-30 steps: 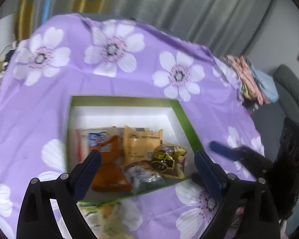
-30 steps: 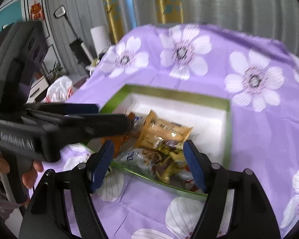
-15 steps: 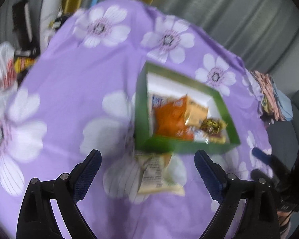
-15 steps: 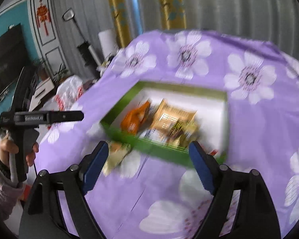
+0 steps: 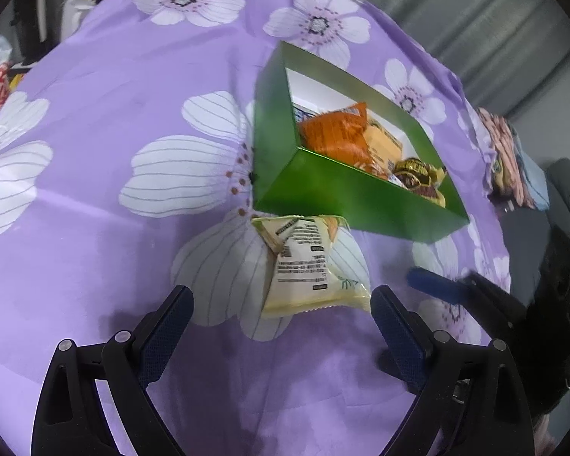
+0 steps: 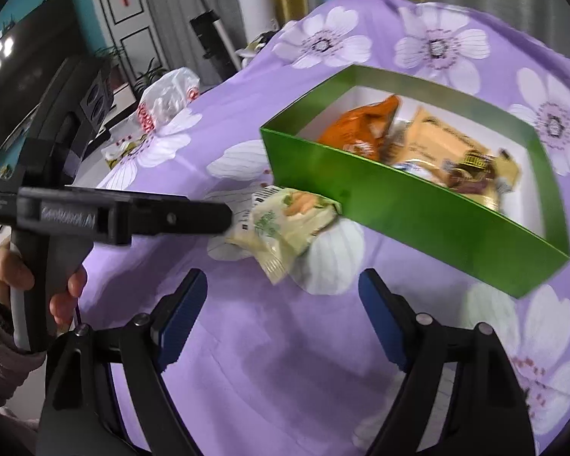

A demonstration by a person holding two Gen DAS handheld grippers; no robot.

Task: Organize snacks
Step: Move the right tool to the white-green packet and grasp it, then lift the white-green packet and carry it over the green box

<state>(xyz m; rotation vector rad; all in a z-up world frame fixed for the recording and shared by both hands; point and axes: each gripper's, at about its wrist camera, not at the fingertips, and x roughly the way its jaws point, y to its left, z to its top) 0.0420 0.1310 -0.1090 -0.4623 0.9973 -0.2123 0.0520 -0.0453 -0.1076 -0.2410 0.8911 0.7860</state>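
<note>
The pale snack packet lies on the cloth against the green box, at twelve o'clock from the left claw, long side pointing away. That claw is wide open, empty, probably nearer. The right claw is empty and closing a little.

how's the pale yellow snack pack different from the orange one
The pale yellow snack pack lies outside the green box on the purple cloth, against the box's near wall; the orange snack pack sits inside it among other snacks. The yellow one shows printed text; the orange one looks crumpled. Both are sealed bags.
</note>
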